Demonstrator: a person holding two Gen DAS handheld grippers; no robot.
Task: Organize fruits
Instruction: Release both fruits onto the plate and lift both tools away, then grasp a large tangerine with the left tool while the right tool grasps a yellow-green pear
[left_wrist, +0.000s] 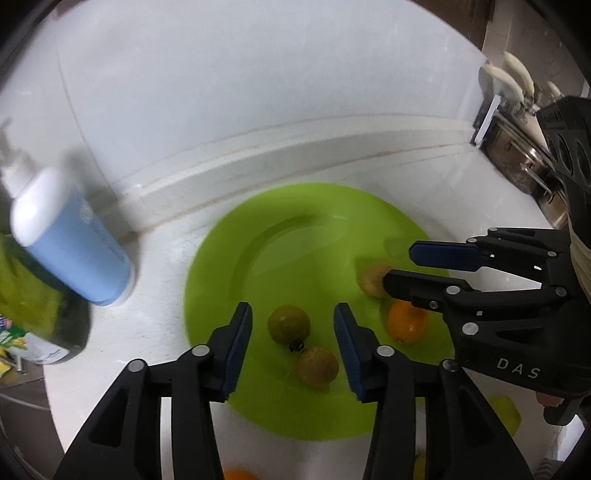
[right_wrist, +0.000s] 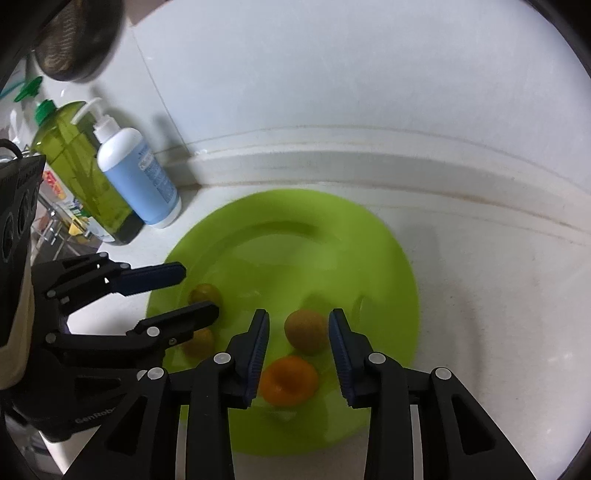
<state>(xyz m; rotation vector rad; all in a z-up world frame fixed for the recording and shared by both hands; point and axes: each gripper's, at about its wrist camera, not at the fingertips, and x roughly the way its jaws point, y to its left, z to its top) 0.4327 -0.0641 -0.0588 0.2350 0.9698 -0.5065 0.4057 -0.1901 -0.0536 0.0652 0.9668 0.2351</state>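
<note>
A lime-green plate (left_wrist: 288, 236) (right_wrist: 295, 236) lies on the white counter and holds several small fruits. In the left wrist view my left gripper (left_wrist: 293, 321) is open above a green-brown fruit (left_wrist: 289, 323) and a brown fruit (left_wrist: 317, 366). My right gripper (left_wrist: 400, 267) reaches in from the right, open, over a brown fruit (left_wrist: 373, 278) and an orange (left_wrist: 406, 321). In the right wrist view my right gripper (right_wrist: 298, 332) is open above that brown fruit (right_wrist: 306, 334) and the orange (right_wrist: 289, 380). The left gripper (right_wrist: 199, 291) hovers open over two fruits (right_wrist: 204, 293) (right_wrist: 199, 343).
A blue-and-white pump bottle (left_wrist: 70, 236) (right_wrist: 138, 177) and a green bottle (right_wrist: 85, 166) stand left of the plate by the wall. A sink with utensils (left_wrist: 524, 147) is at the far right. An orange fruit (left_wrist: 236, 474) and a yellow object (left_wrist: 506, 411) lie off the plate near the front.
</note>
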